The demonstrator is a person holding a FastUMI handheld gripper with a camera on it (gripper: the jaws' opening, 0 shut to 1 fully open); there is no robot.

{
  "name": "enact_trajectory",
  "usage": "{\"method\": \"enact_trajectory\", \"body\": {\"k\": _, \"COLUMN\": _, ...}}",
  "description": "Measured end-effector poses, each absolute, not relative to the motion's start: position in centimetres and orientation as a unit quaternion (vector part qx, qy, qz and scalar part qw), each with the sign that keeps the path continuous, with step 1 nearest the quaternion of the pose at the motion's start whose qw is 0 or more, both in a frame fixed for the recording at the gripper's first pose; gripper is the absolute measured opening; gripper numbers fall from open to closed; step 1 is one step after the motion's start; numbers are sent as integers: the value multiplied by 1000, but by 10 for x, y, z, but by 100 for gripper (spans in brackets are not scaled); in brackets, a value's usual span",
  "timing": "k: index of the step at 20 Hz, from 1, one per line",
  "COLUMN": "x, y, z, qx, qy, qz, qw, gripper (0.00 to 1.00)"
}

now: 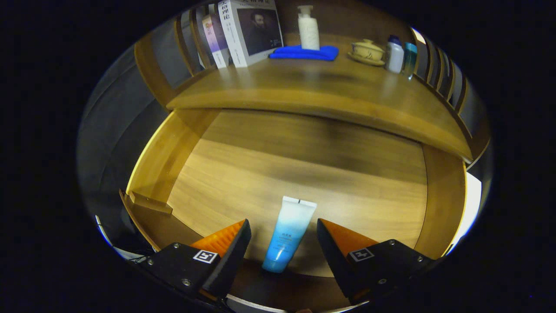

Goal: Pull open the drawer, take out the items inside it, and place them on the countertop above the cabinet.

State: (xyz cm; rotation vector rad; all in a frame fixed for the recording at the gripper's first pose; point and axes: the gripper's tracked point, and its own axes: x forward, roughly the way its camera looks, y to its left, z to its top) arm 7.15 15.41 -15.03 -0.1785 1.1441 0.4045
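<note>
Warm-lit wooden cabinet: its pulled-out wooden drawer (182,143) lies open beneath the wooden countertop (304,91). On the drawer's floor a white-to-blue squeeze tube (289,234) lies between the gripper (283,234) fingers, which stand wide apart with clear gaps on both sides, grasping nothing. On the countertop beyond, a white pump bottle (309,28) stands on a folded blue cloth (304,53), with upright books (243,30) to one side and a lidded ceramic cup on a saucer (367,51) and two small bottles (400,54) to the other.
</note>
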Motion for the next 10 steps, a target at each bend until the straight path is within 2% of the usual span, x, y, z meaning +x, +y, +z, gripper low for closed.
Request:
{"method": "enact_trajectory", "body": {"k": 7, "x": 55, "y": 144, "z": -183, "qx": -85, "qy": 601, "qz": 162, "qw": 778, "gripper": 92}}
{"method": "enact_trajectory", "body": {"k": 10, "x": 58, "y": 144, "z": -185, "qx": -108, "qy": 602, "qz": 162, "qw": 774, "gripper": 85}}
